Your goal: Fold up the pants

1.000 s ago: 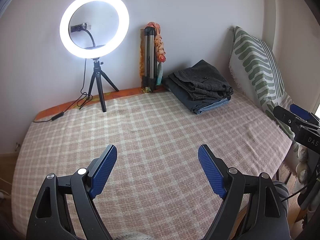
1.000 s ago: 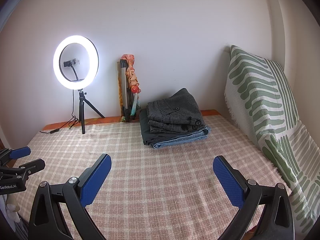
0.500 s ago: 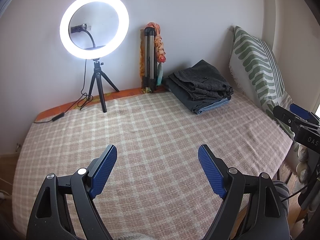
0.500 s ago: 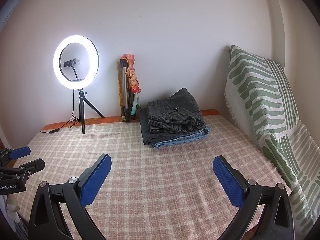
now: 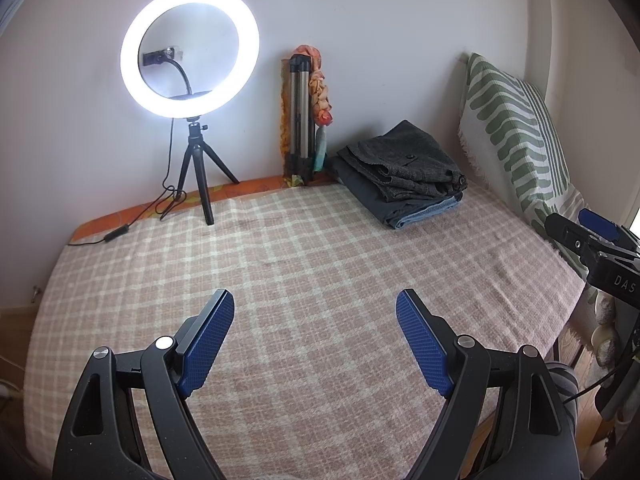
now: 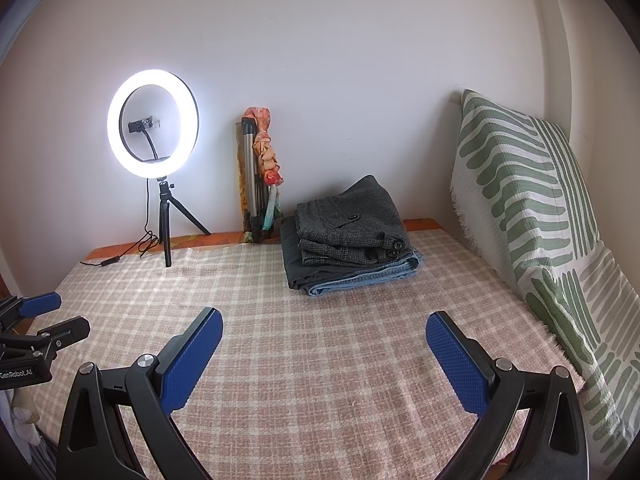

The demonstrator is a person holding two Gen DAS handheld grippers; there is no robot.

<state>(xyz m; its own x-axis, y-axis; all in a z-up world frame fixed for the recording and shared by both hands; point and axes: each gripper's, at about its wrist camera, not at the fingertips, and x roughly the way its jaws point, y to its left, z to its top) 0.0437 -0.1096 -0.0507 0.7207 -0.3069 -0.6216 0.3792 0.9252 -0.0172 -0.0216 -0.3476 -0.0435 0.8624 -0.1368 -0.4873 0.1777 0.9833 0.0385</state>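
Two grippers hover over a checked bedspread [image 6: 320, 360]. At three o'clock, a green-patterned pillow [image 6: 528, 216] leans against the wall. Folded pants [image 6: 352, 236] sit stacked at one o'clock near the far edge. At eleven o'clock glows a ring light [image 6: 153, 123]. Left gripper [image 5: 315, 312] and right gripper [image 6: 324, 330] both stand spread wide, empty, well apart from the pants.
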